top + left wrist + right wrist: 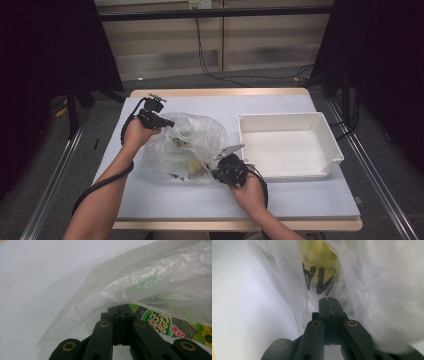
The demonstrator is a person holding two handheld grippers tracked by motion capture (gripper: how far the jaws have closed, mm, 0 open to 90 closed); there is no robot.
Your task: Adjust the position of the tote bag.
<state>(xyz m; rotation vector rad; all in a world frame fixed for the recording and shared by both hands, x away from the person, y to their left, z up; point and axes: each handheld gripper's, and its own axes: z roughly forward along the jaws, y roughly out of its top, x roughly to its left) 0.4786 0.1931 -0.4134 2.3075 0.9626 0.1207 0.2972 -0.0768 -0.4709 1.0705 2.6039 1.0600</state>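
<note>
Jaws pressed together on both grippers, each pinching film of the plastic bag [187, 145].

High view: left gripper [169, 123] clamped on bag's far-left rim, toward far-left corner of table [165, 197]; right gripper [216, 172] clamped on near-right rim, just beside near-left corner of white bin [288, 145]. Bag between the two — pinch points on opposite sides, so long axis of stretched bag running diagonally, far-left to near-right. Right gripper nearer the bin; bag just left of bin, apparently not touching. Bin empty. Likely next: pull apart or lift to open or tip toward bin — a judgement only.

Left gripper view: jaw tips closed flat, tucked under a fold of bag film [150, 282]; bag ahead and to the right of jaws. Green snack packet [162, 325] with printed label seen below the film edge — inside or under, cannot tell for sure.

Right gripper view: jaw tips shut tight, film gathered around them; bag [367, 290] rising ahead and to the right. Yellow item [319, 255] with black lettering inside, straight ahead beyond the tips.

Bag look: thin, translucent, crinkled, glossy — limp, slips easily, contents loose near the middle.
</note>
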